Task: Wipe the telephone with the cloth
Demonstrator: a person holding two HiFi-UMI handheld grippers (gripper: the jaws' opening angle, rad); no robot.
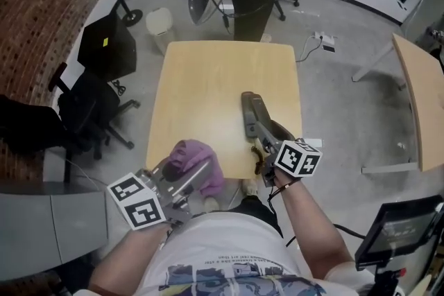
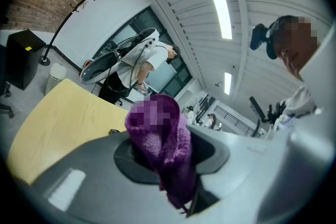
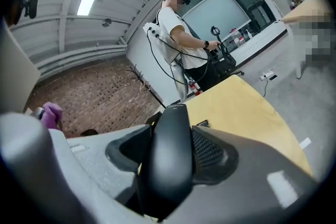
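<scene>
The right gripper (image 1: pixel 262 132) is clamped on the dark telephone (image 1: pixel 250 109), holding it over the near right part of the table (image 1: pixel 208 73), long axis running away from the person. The left gripper (image 1: pixel 199 173) pinches the purple cloth (image 1: pixel 195 157) just left of the handset, so the cloth likely must sweep rightward along that length.

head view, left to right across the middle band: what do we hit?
black office chair → purple cloth → telephone handset → second wooden table
</scene>
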